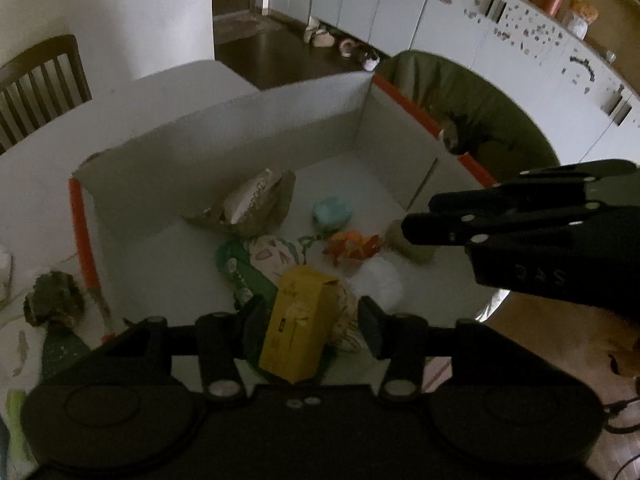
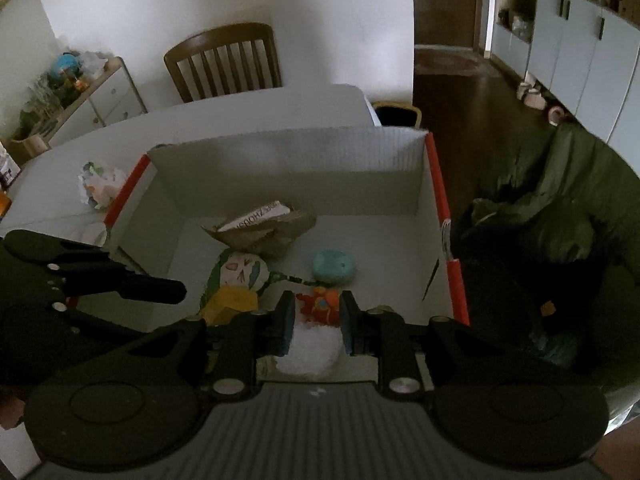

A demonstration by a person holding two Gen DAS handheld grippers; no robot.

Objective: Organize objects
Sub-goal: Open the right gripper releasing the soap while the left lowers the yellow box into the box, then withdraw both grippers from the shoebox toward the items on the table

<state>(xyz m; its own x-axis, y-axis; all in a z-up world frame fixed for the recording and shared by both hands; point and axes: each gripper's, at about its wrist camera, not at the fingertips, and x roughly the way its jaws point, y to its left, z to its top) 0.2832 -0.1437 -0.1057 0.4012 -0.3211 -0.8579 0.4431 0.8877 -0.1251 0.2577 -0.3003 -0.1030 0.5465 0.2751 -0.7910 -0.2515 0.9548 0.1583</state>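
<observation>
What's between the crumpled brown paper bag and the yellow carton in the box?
A patterned green-edged cloth pouch lies between bag and carton, in the left wrist view.

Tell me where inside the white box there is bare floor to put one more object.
Inside the white box, bare floor lies along the back wall right of the brown paper bag, behind the teal pouch. The left strip beside the orange-edged wall looks free too. The near middle is crowded: yellow carton, orange toy, white fluffy item.
</observation>
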